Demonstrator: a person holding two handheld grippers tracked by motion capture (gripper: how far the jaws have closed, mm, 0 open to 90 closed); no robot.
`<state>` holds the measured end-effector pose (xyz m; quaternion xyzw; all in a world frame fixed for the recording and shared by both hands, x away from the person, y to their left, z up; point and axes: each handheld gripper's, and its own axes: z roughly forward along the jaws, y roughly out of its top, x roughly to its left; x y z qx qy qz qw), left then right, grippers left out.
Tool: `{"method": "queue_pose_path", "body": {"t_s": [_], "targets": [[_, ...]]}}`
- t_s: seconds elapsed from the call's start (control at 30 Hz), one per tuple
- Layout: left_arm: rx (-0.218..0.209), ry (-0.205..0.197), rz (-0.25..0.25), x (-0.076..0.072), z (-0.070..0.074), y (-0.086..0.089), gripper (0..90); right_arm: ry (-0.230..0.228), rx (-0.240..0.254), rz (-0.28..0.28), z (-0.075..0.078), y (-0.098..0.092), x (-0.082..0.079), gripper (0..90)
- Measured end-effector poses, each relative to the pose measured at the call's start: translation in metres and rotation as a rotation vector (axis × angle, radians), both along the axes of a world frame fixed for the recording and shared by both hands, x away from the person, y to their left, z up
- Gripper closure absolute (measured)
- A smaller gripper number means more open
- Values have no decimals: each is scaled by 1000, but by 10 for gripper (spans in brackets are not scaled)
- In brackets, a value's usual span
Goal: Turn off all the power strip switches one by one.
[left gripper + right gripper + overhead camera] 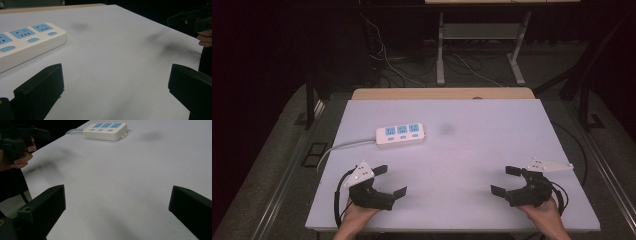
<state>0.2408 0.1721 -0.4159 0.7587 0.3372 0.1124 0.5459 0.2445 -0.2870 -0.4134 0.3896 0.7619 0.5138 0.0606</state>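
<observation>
Nothing started yet, by the look of it: left gripper (388,181) sits near the desk's (472,150) front-left corner, jaws wide apart and empty, with the power strip (401,135) just beyond it toward the left-rear, lying flat, its cable (343,146) trailing off the left edge. Right gripper (506,180) is near the front-right corner, jaws also spread with nothing between them, well apart from the strip. All sockets are vacant and the strip is untouched, so I judge the whole job is left to do.
</observation>
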Motion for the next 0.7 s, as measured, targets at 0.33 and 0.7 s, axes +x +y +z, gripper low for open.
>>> {"method": "queue_pose_path", "body": {"t_s": [0.33, 0.7], "targets": [[-8, 10, -5, 0, 0, 0, 0, 7, -1, 9, -1, 0, 0, 6], [5, 16, -9, 0, 1, -2, 0, 11, -2, 12, -1, -1, 0, 6]]}}
